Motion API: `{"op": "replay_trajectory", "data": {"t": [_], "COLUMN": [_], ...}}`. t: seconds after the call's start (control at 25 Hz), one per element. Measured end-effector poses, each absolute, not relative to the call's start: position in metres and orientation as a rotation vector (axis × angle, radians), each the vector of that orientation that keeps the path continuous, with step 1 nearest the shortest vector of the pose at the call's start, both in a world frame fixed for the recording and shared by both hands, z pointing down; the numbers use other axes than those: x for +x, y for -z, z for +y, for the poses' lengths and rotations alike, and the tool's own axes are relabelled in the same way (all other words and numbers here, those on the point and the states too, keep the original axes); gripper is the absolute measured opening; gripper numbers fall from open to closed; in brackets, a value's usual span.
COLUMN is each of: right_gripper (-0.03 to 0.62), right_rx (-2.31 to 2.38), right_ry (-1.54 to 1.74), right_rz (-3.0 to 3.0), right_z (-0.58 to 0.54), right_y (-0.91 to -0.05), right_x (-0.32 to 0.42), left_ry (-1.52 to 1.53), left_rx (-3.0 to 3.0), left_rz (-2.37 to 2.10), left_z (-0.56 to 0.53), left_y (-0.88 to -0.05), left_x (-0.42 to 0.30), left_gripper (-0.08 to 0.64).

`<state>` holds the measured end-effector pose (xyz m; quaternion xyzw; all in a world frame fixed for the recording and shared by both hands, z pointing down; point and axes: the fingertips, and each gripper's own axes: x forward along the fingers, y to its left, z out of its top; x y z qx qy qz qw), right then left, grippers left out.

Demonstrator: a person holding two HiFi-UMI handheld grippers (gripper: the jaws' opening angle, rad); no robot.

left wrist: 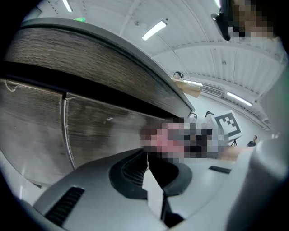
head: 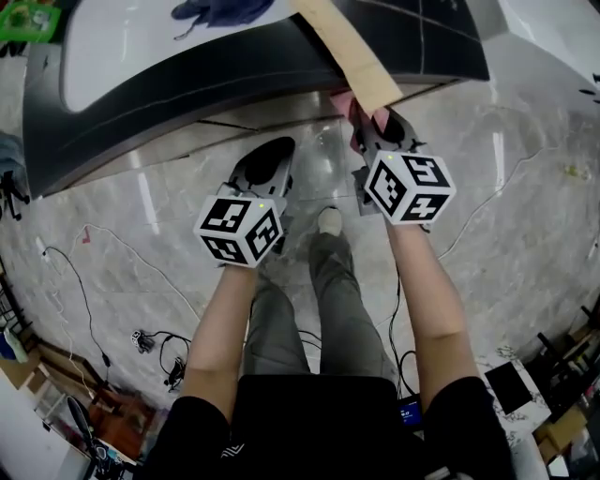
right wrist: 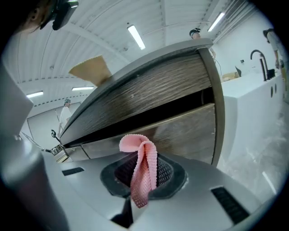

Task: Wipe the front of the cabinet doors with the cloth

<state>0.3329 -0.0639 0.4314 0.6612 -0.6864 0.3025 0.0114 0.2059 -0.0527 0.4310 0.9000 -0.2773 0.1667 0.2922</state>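
Observation:
The cabinet runs under a dark-edged counter; its wood-grain door fronts (head: 234,131) face me and fill the left gripper view (left wrist: 99,131) and the right gripper view (right wrist: 176,131). A pink knitted cloth (right wrist: 143,169) hangs folded from my right gripper (right wrist: 137,182), which is shut on it. In the head view that right gripper (head: 372,127) holds the cloth (head: 343,101) up at the door's top edge, just below the counter lip. My left gripper (head: 272,157) sits lower and to the left, near the doors, its jaws shut on nothing (left wrist: 148,168).
A strip of cardboard (head: 352,47) overhangs the counter just above the right gripper. A dark blue item (head: 225,9) lies on the white countertop. Cables (head: 94,309) trail over the marble floor at the left. My own shoe (head: 329,220) stands between the grippers.

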Motion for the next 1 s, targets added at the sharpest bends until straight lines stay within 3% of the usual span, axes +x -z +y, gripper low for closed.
{"op": "replay_trajectory", "data": {"t": [0.6, 1.0], "right_gripper": [0.043, 0.043], "right_rx": [2.204, 2.190], "right_ry": [-0.988, -1.020], "right_rz": [-2.008, -2.029], "right_z": [-0.029, -0.023], "right_y": [-0.440, -0.444], "right_x": [0.427, 0.380], "left_ry": [-0.459, -0.432], "left_rx": [2.414, 2.375], "left_rz": [-0.661, -0.748], "left_z": [-0.039, -0.043], "left_y": [-0.437, -0.438], "left_x": [0.283, 0.234], "left_gripper": [0.011, 0.011]}}
